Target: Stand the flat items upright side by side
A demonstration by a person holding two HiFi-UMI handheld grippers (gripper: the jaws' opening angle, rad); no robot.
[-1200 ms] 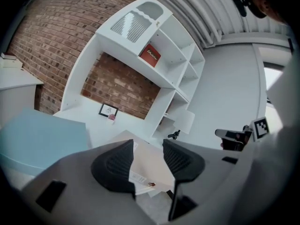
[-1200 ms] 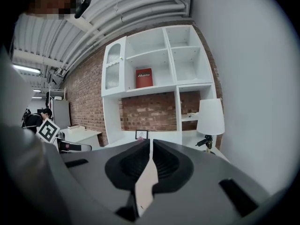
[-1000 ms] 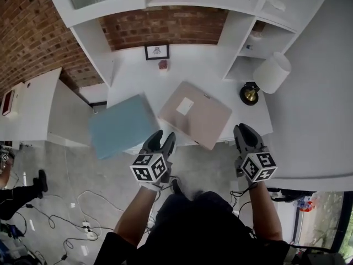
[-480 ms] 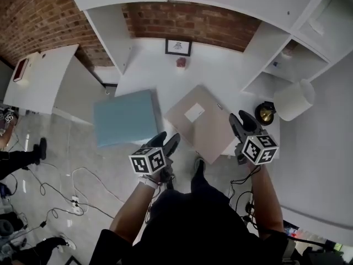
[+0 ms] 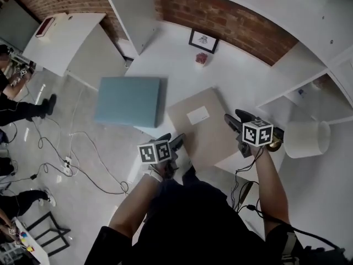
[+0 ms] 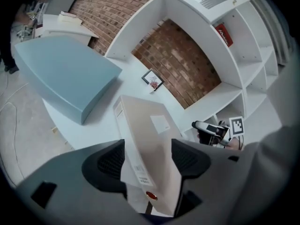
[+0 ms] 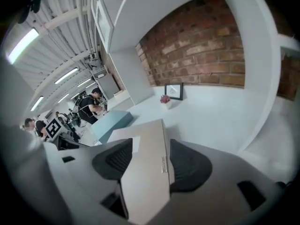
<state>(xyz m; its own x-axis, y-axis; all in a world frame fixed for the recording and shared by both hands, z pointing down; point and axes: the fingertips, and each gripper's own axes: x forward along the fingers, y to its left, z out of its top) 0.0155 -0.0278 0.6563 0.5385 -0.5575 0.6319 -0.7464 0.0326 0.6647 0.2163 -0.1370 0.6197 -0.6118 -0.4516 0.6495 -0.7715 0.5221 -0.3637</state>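
A flat beige box [image 5: 198,128] with a white label lies on the white desk [image 5: 165,65], and a flat pale-blue box [image 5: 129,101] lies to its left, partly over the desk's edge. My left gripper [image 5: 172,141] straddles the beige box's near left corner. In the left gripper view the beige box [image 6: 145,125] runs between the jaws of the left gripper [image 6: 149,158], which have just been opening. My right gripper [image 5: 236,116] straddles the box's right edge. There too the beige box [image 7: 145,172] fills the gap of the right gripper [image 7: 147,161], its jaws just opened wider.
A small picture frame [image 5: 203,40] and a red-flowered pot [image 5: 201,58] stand at the desk's back by the brick wall. A white lamp shade [image 5: 306,139] sits right of my right hand beside white shelves. Cables [image 5: 71,159] trail on the floor at left.
Both grippers have moved forward and down from short of the desk onto the beige box's near edges. Their jaws stand wider. Both boxes lie flat as before.
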